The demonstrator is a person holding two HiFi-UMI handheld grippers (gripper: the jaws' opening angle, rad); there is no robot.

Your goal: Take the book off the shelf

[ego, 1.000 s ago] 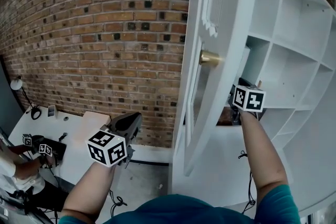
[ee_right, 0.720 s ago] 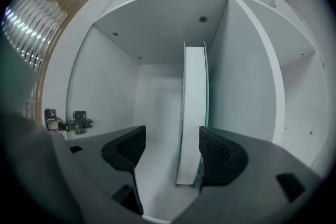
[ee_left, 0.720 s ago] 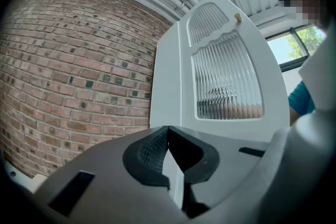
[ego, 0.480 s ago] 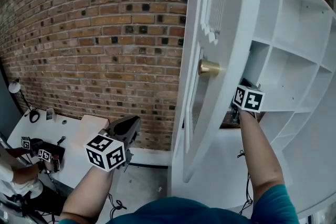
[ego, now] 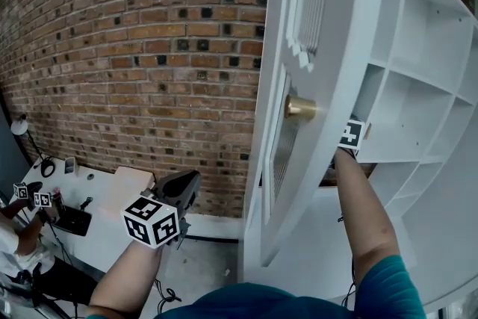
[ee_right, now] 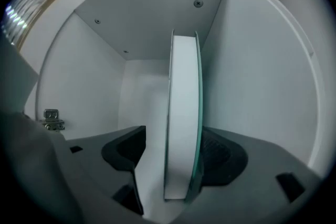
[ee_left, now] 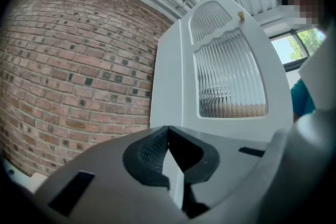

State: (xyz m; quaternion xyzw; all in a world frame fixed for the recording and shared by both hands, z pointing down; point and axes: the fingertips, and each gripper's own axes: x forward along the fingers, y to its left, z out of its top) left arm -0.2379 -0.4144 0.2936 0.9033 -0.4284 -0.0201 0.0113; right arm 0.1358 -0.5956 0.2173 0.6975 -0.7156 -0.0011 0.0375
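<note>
A thin book with white page edges and a green cover stands upright in a white shelf compartment, close to its right wall. My right gripper is open around it: the right pad sits against the cover, while a gap remains at the left pad. In the head view only this gripper's marker cube shows; the jaws and the book are hidden behind the open cabinet door. My left gripper hangs low at the left, away from the shelf, shut and with nothing in it.
The white door with ribbed glass and a brass knob stands open between my arms. White cubby shelves fill the right. A brick wall is at the left, and a white table below it. A hinge sits on the compartment's left wall.
My right gripper has pushed deeper into the compartment, and its cube is now partly behind the door edge. The left gripper has barely moved.
</note>
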